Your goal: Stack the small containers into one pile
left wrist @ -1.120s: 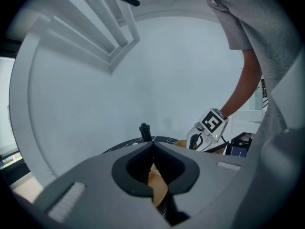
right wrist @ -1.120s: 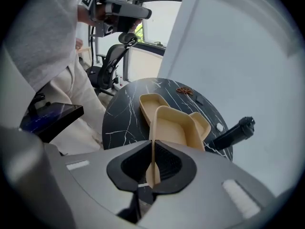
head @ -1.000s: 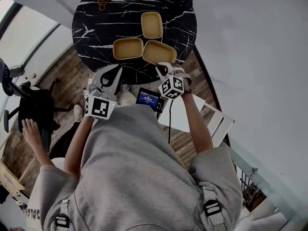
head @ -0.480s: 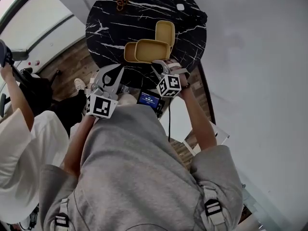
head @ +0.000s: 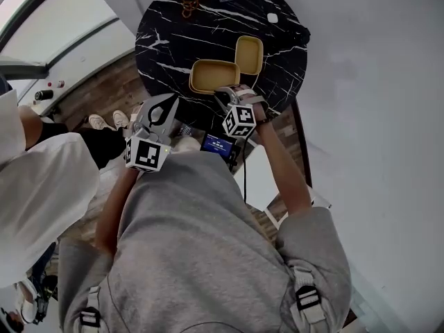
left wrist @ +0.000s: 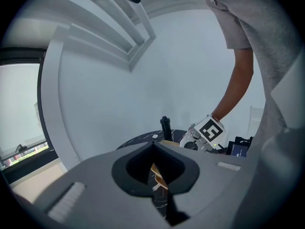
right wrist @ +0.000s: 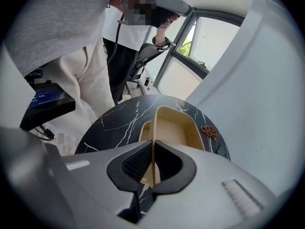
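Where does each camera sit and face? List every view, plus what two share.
Head view: on the head, facing steeply down at the table; shows torso, left gripper, right gripper.
Left gripper view: on the left gripper, facing across the table; shows shut jaws, right forearm.
Right gripper view: on the right gripper, facing down over the table; shows jaws clamping a tan container.
Shared: head and right gripper views show that tan container.

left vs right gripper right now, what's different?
The left gripper is shut on nothing; the right gripper is shut on the near tan container's rim. The left one sits back by the table's near edge; the right one reaches over the tabletop. Shared: both are shut and point toward the table.
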Motion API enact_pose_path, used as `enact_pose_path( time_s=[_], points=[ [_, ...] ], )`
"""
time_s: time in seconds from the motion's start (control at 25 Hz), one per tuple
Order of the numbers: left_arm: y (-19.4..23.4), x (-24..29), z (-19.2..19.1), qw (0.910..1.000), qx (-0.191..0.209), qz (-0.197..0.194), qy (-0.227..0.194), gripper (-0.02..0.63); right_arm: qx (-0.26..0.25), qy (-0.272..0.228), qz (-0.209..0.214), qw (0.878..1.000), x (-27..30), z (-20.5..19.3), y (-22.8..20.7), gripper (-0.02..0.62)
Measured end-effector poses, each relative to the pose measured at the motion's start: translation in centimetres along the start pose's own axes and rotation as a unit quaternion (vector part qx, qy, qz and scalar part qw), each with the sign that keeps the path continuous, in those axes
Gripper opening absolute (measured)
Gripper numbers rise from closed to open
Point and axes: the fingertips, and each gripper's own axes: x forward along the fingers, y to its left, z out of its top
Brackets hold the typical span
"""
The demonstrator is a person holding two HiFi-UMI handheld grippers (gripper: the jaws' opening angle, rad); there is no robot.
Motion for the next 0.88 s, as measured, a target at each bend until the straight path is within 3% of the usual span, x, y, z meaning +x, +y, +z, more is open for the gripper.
enact_pose_path(
  time_s=[0.88],
  points=[
    [1.1,0.0,-1.2,0.9999,-0.007,0.001,0.012,-0.002,0.034,0.027,0.042,0.998,4.1,-1.0,2.4,0.035]
  ],
)
